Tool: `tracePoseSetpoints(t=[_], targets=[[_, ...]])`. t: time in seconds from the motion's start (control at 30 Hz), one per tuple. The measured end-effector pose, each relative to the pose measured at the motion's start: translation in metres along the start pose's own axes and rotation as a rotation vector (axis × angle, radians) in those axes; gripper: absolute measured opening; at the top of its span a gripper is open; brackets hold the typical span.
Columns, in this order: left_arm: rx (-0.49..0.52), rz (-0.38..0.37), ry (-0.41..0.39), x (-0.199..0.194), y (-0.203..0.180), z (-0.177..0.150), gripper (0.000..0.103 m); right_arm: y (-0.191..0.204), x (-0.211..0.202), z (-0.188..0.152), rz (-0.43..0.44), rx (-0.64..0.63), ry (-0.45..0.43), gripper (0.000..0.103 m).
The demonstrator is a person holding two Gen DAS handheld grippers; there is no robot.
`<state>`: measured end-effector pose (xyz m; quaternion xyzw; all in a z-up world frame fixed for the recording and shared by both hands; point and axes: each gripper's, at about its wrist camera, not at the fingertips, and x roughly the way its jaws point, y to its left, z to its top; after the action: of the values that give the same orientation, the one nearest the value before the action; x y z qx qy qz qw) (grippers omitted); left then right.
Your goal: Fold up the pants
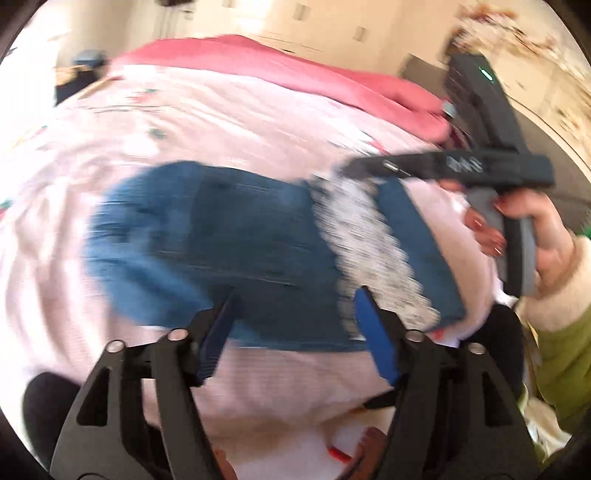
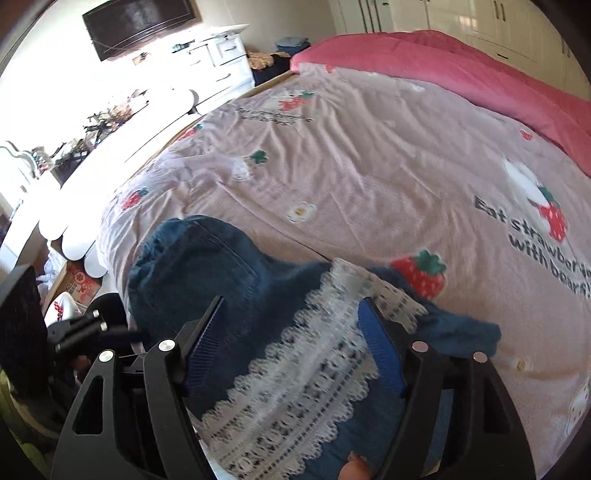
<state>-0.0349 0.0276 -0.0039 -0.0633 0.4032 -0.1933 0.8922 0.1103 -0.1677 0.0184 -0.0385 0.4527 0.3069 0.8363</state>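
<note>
Blue denim pants [image 1: 221, 229] with a white lace trim [image 1: 369, 229] lie bunched near the front edge of the bed. In the blurred left wrist view, my left gripper [image 1: 297, 295] hovers over their near edge, jaws wide apart and nothing pressed between the pads. In the right wrist view the pants [image 2: 207, 266] spread from left to centre. The lace band [image 2: 295, 369] runs up between the fingers of my right gripper [image 2: 291, 301], which stands open with its pads off the cloth. A hand [image 1: 535, 221] holds the right tool's black body [image 1: 480, 166].
The bed has a pink strawberry-print sheet [image 2: 369, 147] and a darker pink quilt [image 2: 461, 66] along the far side. A white dresser [image 2: 221, 55], a wall screen [image 2: 140, 26] and cluttered surfaces stand left of the bed. A green sleeve [image 1: 565, 350] is at the right.
</note>
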Motion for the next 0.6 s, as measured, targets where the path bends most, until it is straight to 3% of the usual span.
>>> tracePoseSetpoints(t=[0.17, 0.3, 0.6], targets=[[-0.092, 0.066, -0.018, -0.014, 0.031, -0.006, 0.085, 0.023, 0.022, 0.025, 0.047, -0.033, 0.011, 0.082], [-0.183, 0.038, 0.006, -0.011, 0.049, -0.009, 0.087, 0.045, 0.045, 0.047, 0.071, -0.079, 0.044, 0.086], [-0.250, -0.039, 0.037, 0.008, 0.054, -0.014, 0.088, 0.076, 0.107, 0.082, 0.102, -0.146, 0.152, 0.090]])
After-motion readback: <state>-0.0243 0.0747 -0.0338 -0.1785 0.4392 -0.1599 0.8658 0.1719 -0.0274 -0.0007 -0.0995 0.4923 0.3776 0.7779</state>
